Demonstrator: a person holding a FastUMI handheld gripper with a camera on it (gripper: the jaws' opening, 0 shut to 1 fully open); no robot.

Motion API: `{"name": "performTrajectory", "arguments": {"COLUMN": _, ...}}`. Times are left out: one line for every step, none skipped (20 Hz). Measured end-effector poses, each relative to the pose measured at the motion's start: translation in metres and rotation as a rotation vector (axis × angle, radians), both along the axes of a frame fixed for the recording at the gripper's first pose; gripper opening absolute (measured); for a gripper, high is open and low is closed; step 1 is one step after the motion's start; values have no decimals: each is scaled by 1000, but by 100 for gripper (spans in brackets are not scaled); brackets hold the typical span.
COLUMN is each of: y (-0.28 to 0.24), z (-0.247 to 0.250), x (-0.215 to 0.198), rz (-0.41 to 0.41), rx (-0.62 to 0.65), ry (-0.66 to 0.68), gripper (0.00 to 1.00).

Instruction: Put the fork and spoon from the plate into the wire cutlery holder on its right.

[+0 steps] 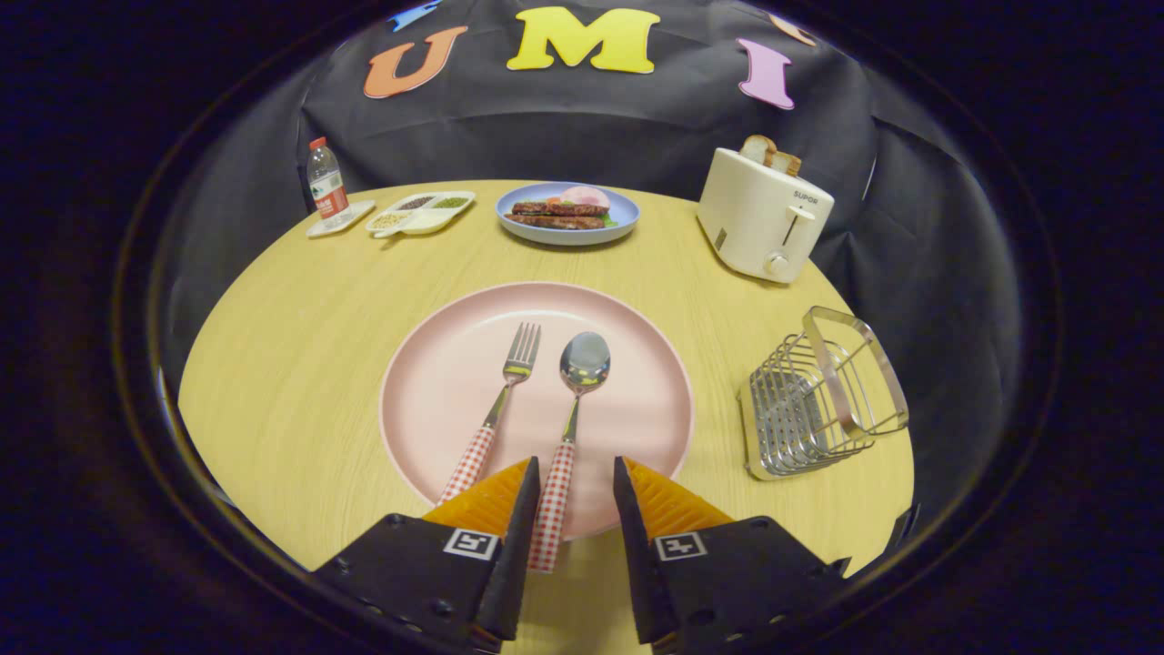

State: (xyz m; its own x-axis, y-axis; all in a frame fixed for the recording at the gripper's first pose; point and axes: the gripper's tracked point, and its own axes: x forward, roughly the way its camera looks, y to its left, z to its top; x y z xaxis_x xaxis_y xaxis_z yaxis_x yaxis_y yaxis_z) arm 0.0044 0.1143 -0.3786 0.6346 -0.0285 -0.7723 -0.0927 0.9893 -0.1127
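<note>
A: The gripper (575, 478) is seen low over the near rim of the pink plate (436, 400), its fingers spread apart with a clear gap between them. Nothing is pinched.

B: And the spoon (571, 428) is caught in that gap: its checked handle runs between the two fingers, closer to the left one, though contact cannot be judged. The long axis is set almost straight away from the gripper, bowl pointed toward the far side of the table, handle end hanging past the plate's near rim.

A: The fork (498, 414) is laid just beside it on the left, tines pointed away as well, but its axis is tilted, with the handle slanted off to the left and tucked behind the left finger.

B: Both are rested on the plate, heads near each other, handles further apart.

A: To the right of the plate, the wire cutlery holder (818, 400) is stood on the wooden table (300, 364), well apart from the fingers.

B: Beyond, a toaster (762, 218) with bread, a blue plate of food (568, 214), a divided dish (420, 213) and a water bottle (326, 184) are lined along the far edge.
</note>
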Motion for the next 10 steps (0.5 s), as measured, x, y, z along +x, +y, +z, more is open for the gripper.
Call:
{"name": "performTrajectory", "arguments": {"y": -2, "z": -3, "x": 1, "rz": -12, "rx": -11, "ry": 12, "gripper": 42}}
{"name": "performTrajectory", "arguments": {"y": -6, "z": -5, "x": 2, "rz": -37, "rx": -23, "ry": 24, "gripper": 27}}
{"name": "performTrajectory", "arguments": {"y": -6, "z": -7, "x": 2, "rz": -56, "rx": -17, "ry": 34, "gripper": 20}}
{"name": "performTrajectory", "arguments": {"y": -6, "z": -7, "x": 3, "rz": -64, "rx": -7, "ry": 39, "gripper": 12}}
{"name": "performTrajectory", "arguments": {"y": -10, "z": -6, "x": 5, "rz": -74, "rx": -8, "ry": 43, "gripper": 12}}
{"name": "performTrajectory", "arguments": {"y": -10, "z": 0, "x": 3, "rz": -70, "rx": -7, "ry": 52, "gripper": 5}}
{"name": "performTrajectory", "arguments": {"y": -9, "z": 4, "x": 3, "rz": -59, "rx": -1, "ry": 52, "gripper": 5}}
{"name": "performTrajectory", "arguments": {"y": -10, "z": 14, "x": 5, "rz": -47, "rx": 0, "ry": 48, "gripper": 5}}
{"name": "performTrajectory", "arguments": {"y": -10, "z": 25, "x": 5, "rz": -32, "rx": 11, "ry": 39, "gripper": 5}}
{"name": "performTrajectory", "arguments": {"y": -10, "z": 39, "x": 4, "rz": -22, "rx": 22, "ry": 37, "gripper": 5}}
